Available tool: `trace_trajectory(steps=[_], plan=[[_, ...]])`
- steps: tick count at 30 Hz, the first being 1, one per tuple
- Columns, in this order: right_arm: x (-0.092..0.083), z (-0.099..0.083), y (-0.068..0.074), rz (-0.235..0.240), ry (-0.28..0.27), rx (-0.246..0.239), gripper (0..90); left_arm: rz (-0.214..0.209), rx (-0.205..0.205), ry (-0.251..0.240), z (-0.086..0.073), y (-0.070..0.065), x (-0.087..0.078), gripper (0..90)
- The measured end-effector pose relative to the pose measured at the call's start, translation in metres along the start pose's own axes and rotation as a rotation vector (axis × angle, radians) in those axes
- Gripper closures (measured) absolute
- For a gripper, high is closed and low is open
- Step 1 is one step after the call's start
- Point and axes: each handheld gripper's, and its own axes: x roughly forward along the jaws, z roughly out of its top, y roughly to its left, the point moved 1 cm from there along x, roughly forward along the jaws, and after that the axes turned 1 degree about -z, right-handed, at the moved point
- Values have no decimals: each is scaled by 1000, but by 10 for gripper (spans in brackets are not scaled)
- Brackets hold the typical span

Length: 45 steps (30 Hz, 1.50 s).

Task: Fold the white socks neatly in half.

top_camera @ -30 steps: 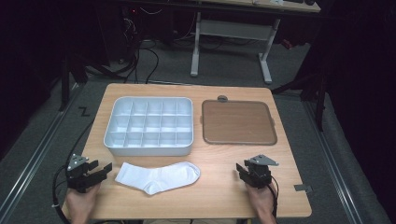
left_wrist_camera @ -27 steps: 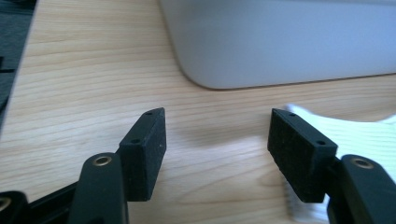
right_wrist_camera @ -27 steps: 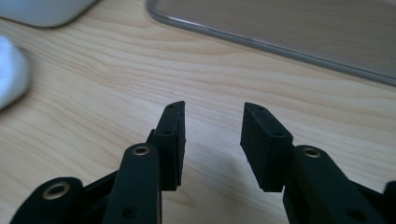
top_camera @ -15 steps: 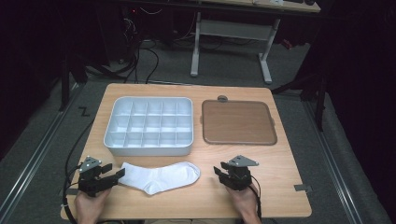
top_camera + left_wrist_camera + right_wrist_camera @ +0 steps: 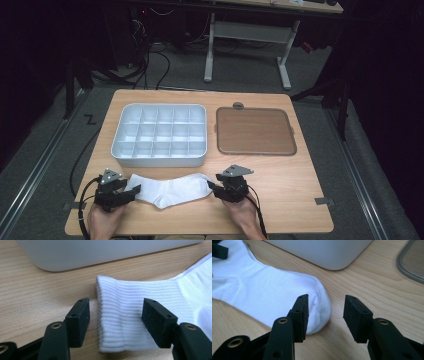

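Sock [image 5: 140, 315] cuff ribbing in left gripper view

This looks like a lab or test room. A light wooden table [image 5: 300, 200] stands on grey carpet, with tape marks beside it. Behind the table, black cables [image 5: 150, 60] trail across the floor, and a white-legged desk frame [image 5: 245, 40] stands in dark surroundings.

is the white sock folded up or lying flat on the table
Lying flat, unfolded: the sock stretches from ribbed cuff to toe on the table.
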Motion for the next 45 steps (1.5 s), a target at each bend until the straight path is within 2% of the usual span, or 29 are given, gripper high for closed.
trace_trajectory(steps=[3,5,9,12,17,19,25,33,39,45], plan=[[8,1,0,14,29,0,544,9,15,-22,-2,0,0,435],[11,1,3,6,49,-8,548,14,30,-22,-4,-1,-1,452],[16,0,9,-17,78,-44,599,23,34,-28,-6,-4,-2,506],[18,1,8,-1,85,-45,653,32,32,-15,-5,-5,-1,533],[18,0,10,11,93,-50,736,27,25,3,-4,-7,-1,639],[18,0,13,4,93,-74,794,17,20,21,-4,-8,-1,670],[17,0,11,9,93,-74,849,-2,6,44,-2,-10,1,752],[10,-2,6,7,89,-50,861,-40,-39,59,-2,-13,1,783],[3,-3,0,-10,80,-39,862,-61,-51,68,-3,-18,3,785],[-4,-7,-7,-26,70,-18,862,-91,-66,65,-4,-29,7,786]])
